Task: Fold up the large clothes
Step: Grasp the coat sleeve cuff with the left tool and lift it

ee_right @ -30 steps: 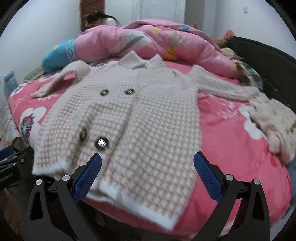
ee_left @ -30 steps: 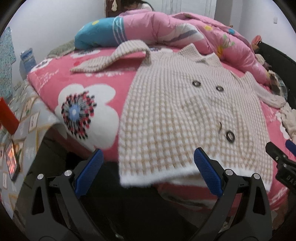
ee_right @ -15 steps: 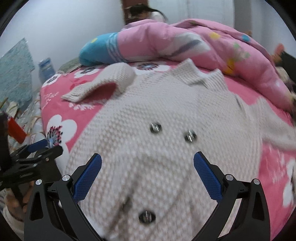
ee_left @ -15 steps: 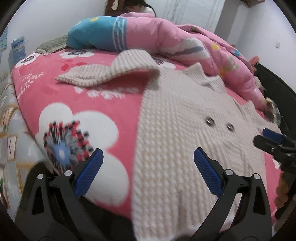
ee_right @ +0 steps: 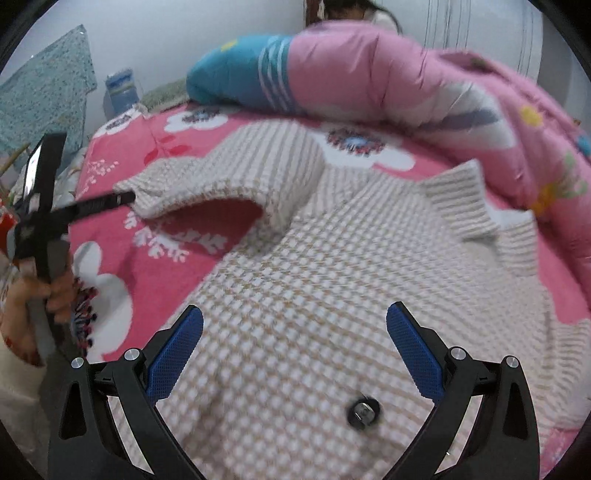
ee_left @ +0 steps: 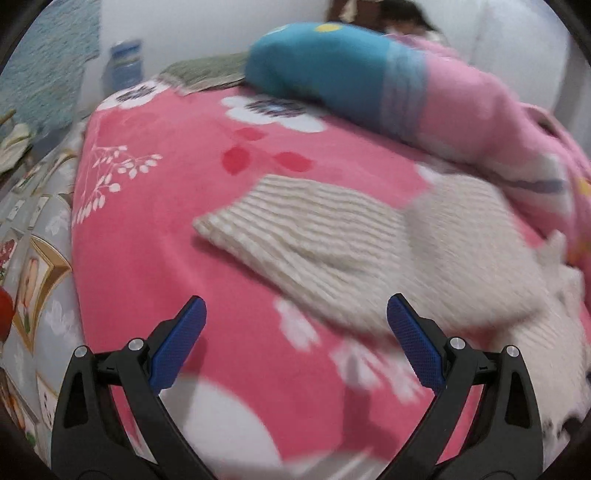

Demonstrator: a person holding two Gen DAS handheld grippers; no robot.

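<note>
A cream and tan knitted cardigan (ee_right: 332, 295) lies flat on the pink flowered bed (ee_right: 177, 229), metal buttons up, collar (ee_right: 461, 199) toward the bedding. Its left sleeve (ee_left: 314, 240) bends out across the sheet, ribbed cuff (ee_left: 236, 221) at the end. My left gripper (ee_left: 295, 332) hovers open just short of that sleeve, nothing between its blue pads. Over the cardigan's chest, my right gripper (ee_right: 295, 332) is open too and holds nothing. In the right wrist view the left gripper (ee_right: 122, 197) shows from the side, its tips close to the cuff (ee_right: 147, 192), held by a hand (ee_right: 55, 295).
A rolled pink and blue quilt (ee_right: 369, 81) lies along the far side of the bed. A person (ee_right: 354, 11) sits behind it by the wall. The bed's left edge (ee_left: 74, 221) drops to a patterned cover. A blue container (ee_right: 122, 92) and teal cloth (ee_right: 44, 107) stand at the far left.
Both grippers have moved forward and left over the bed. The left one went from the cardigan's hem to its left sleeve; the right one went from the hem to the chest.
</note>
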